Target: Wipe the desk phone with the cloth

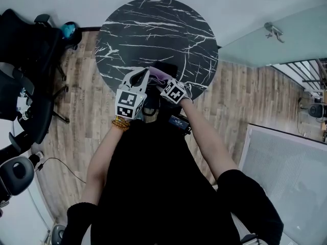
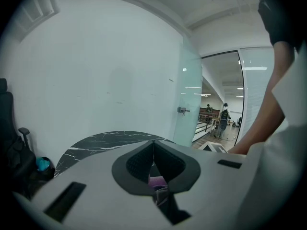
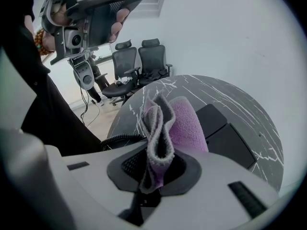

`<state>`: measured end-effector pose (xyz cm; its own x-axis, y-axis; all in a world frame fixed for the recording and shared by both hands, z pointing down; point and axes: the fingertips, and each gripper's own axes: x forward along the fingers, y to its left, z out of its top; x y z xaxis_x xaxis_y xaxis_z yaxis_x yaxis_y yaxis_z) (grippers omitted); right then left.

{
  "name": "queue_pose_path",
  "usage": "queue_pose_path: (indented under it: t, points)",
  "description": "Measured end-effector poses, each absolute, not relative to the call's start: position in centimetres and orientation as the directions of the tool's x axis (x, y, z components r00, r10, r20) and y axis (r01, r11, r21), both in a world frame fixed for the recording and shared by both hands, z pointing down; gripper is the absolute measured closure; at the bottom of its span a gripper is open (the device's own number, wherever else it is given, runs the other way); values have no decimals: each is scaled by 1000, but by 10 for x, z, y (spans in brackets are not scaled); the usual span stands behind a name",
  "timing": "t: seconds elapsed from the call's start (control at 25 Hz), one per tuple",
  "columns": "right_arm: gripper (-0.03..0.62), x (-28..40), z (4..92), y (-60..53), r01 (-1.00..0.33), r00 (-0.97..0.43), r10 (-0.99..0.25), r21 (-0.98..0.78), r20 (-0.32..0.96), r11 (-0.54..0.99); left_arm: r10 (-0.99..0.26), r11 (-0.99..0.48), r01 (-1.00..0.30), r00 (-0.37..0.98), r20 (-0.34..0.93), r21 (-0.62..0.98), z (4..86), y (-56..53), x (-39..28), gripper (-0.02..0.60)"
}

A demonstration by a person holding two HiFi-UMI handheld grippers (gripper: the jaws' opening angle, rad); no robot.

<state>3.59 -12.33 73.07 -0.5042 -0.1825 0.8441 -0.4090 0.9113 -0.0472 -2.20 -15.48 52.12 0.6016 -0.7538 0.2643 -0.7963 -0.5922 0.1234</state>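
Two jaws of the right gripper [image 3: 154, 164] clench the cloth [image 3: 181, 121], bunched upright just short of the phone [image 3: 225, 135] on the table [image 3: 230, 97], while the left gripper [image 2: 153, 158], jaws pressed together, hangs near; wiping seems not yet begun, and the next move calls for lowering cloth onto phone.

In the head view the desk phone [image 1: 166, 68] shows only a dark corner near the six o'clock rim of the surface [image 1: 153, 29]. The rest lies under the cloth [image 1: 156, 75], the left gripper [image 1: 140, 76] and the right gripper [image 1: 162, 83]. In the right gripper view the cloth drapes over the phone's nine o'clock side, its lower end sinks between the fingers [image 3: 128, 165], and the coiled cord [image 3: 113, 140] passes behind the gripper's body. The left gripper is cut off there at eleven o'clock. In the left gripper view only a purple scrap of cloth shows below the closed fingers, and the people [image 2: 224, 121] at three o'clock are too small to make out.
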Motion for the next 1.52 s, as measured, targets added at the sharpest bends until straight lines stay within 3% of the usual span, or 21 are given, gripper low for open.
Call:
queue_pose_path:
  t: [1.52]
  points:
    - [540,31,755,-74,-336,-492,-64,-121,868,934,-735,-606,-786,613,289,123,530,-151,-18,568]
